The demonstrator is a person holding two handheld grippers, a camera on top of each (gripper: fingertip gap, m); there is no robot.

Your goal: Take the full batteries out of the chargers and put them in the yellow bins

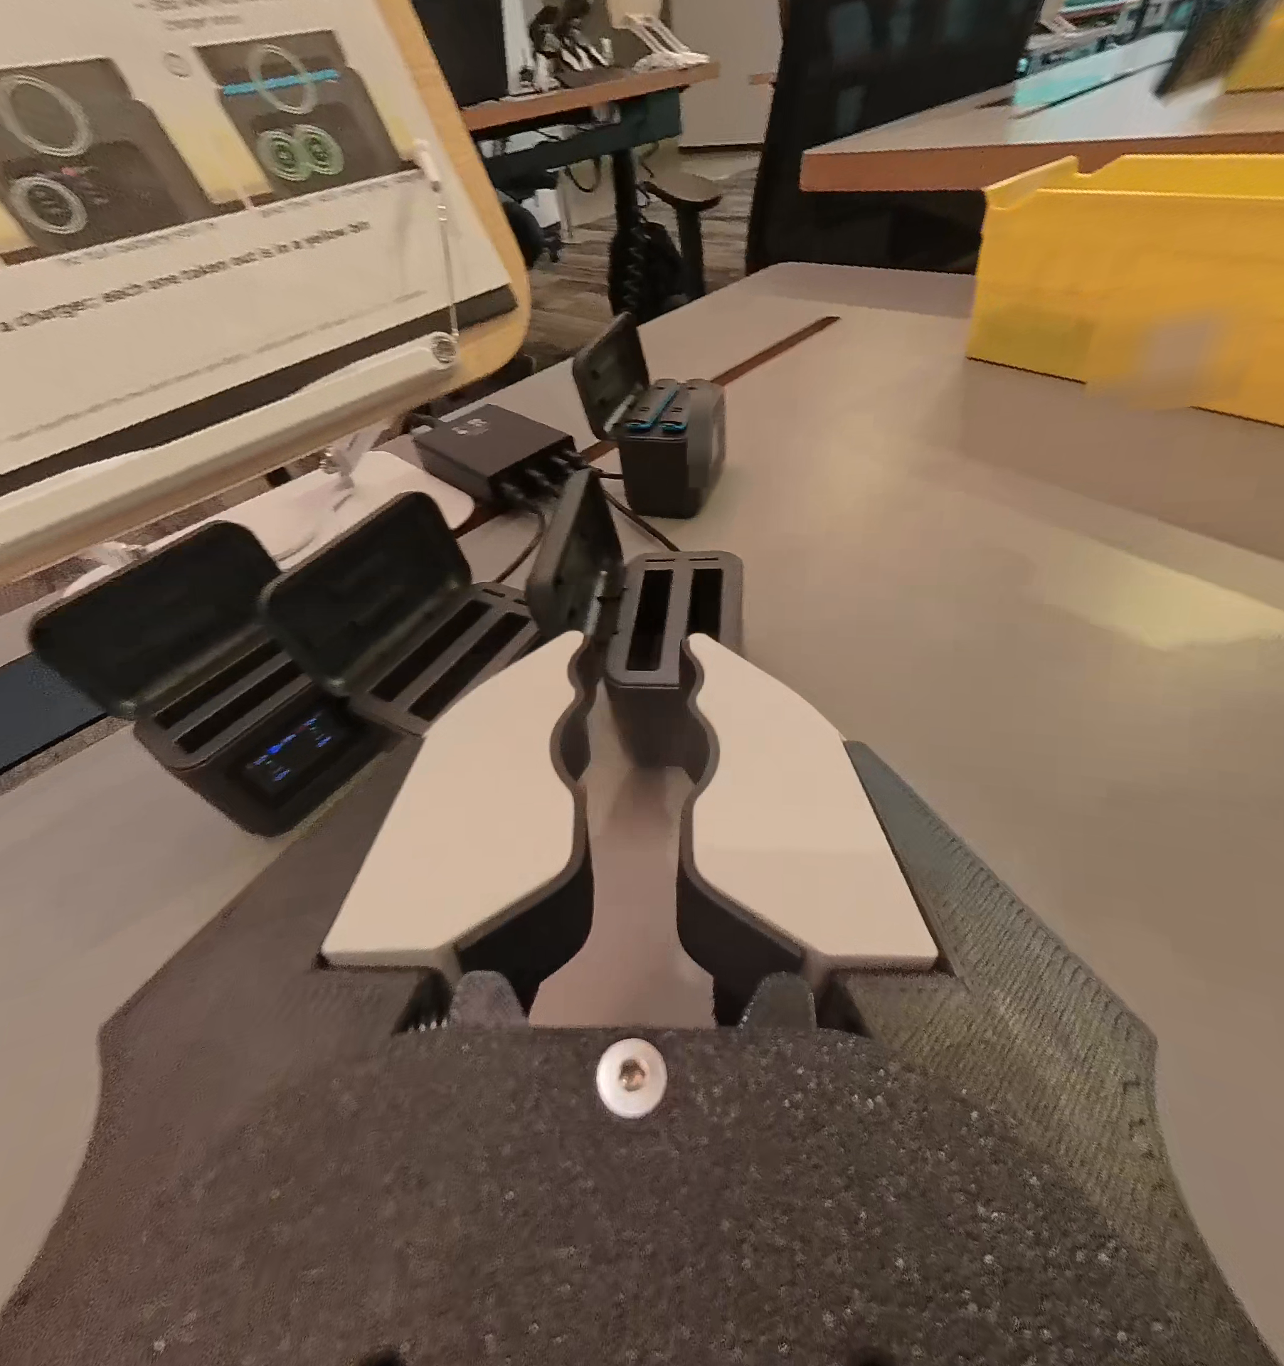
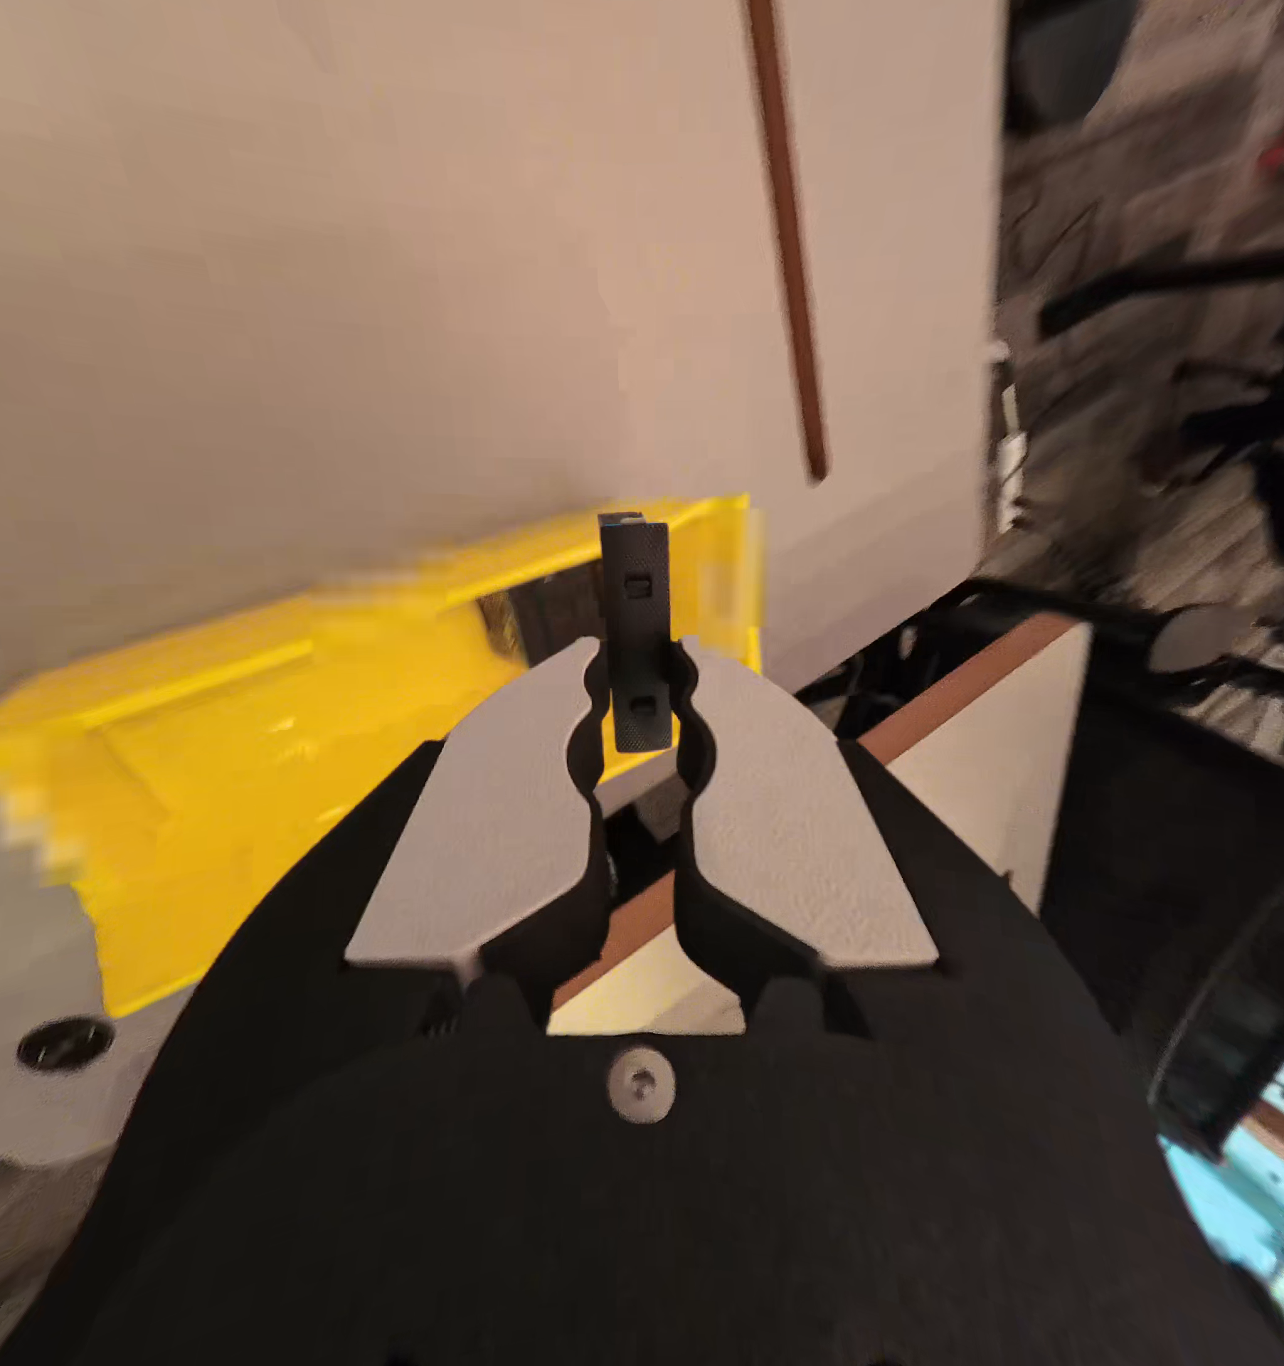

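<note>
In the left wrist view, my left gripper [image 1: 639, 654] is closed around the near end of a black charger [image 1: 672, 606]. Its lid stands open and its two visible slots are empty. Another charger [image 1: 668, 451] farther back holds batteries with blue tabs. Two more open chargers [image 1: 210, 709] [image 1: 417, 643] stand to the left, and their slots look empty. A yellow bin [image 1: 1141, 259] sits at the right. In the right wrist view, my right gripper [image 2: 639, 658] is shut on a black battery [image 2: 637, 591]. It holds the battery upright above the yellow bin [image 2: 254, 739].
A black cable hub [image 1: 498, 451] with cords lies between the chargers. A large instruction sign [image 1: 180, 259] leans over the table at the left. The grey table has a brown groove [image 2: 786, 244] and a round hole [image 2: 62, 1042]. Chairs and other desks stand beyond. Tip to tip, the grippers are about 45 cm apart.
</note>
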